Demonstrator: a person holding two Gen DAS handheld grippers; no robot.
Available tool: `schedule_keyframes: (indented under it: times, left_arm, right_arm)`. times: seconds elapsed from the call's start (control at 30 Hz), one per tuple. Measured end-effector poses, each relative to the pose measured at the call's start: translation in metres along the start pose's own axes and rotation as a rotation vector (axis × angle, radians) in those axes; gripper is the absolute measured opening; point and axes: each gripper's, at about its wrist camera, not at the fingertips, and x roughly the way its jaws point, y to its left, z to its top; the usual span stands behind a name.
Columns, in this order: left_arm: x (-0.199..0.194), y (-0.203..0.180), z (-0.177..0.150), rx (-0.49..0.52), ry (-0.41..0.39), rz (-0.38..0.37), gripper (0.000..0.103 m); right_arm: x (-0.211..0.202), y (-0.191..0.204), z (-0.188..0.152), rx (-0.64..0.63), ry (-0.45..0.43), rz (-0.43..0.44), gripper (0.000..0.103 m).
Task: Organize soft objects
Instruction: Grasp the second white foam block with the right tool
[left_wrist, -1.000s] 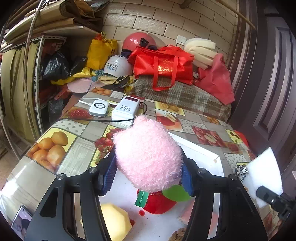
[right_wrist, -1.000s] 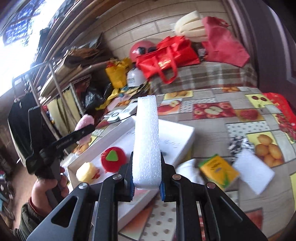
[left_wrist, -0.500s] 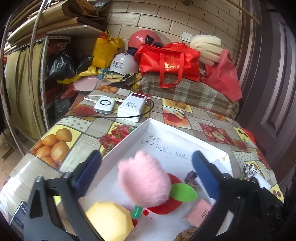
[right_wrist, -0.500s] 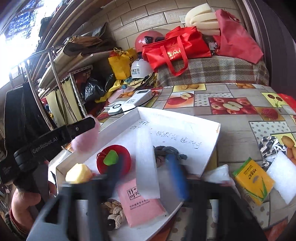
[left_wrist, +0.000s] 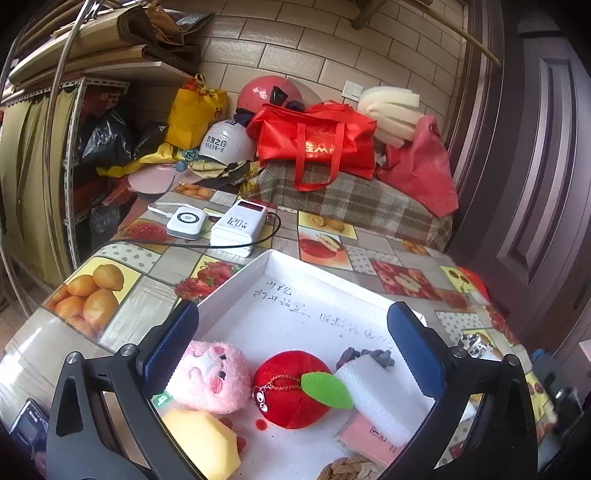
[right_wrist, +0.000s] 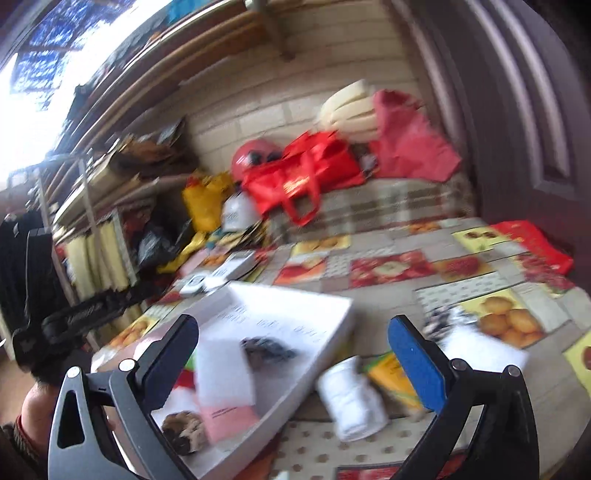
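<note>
Your left claw (left_wrist: 291, 354) wide apart, nothing between pads, poised over white box (left_wrist: 332, 288) on surface (left_wrist: 122, 295). Your right claw (right_wrist: 291, 354) opening, last bit of travel, nothing between pads; view blurred. In box, left view: pink plush (left_wrist: 212, 376) near left wall, red apple plush (left_wrist: 295, 389) touching it, foam block (left_wrist: 380, 398) just right of apple, over pink packet (left_wrist: 365, 435); yellow sponge (left_wrist: 203, 443) in front, grey rope (left_wrist: 365, 356) behind foam, woven knot (left_wrist: 351, 469) at front edge. Outside box, right view: white roll (right_wrist: 351, 398), yellow carton (right_wrist: 391, 376).
</note>
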Motion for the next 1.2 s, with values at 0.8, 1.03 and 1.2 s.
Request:
schedule_keyframes:
  times: [0.8, 1.03, 1.2]
  left_arm:
    - [-0.003, -0.106, -0.042, 0.293, 0.173, -0.453, 0.103]
    - [-0.01, -0.145, -0.066, 0.433, 0.239, -0.526, 0.103]
    - [-0.005, -0.164, -0.081, 0.472, 0.291, -0.506, 0.103]
  right_arm:
    - [0.032, -0.12, -0.019, -0.089, 0.411, -0.271, 0.103]
    - [0.057, -0.125, -0.028, -0.091, 0.51, -0.2, 0.043]
    - [0.038, -0.148, -0.02, 0.052, 0.42, -0.149, 0.019]
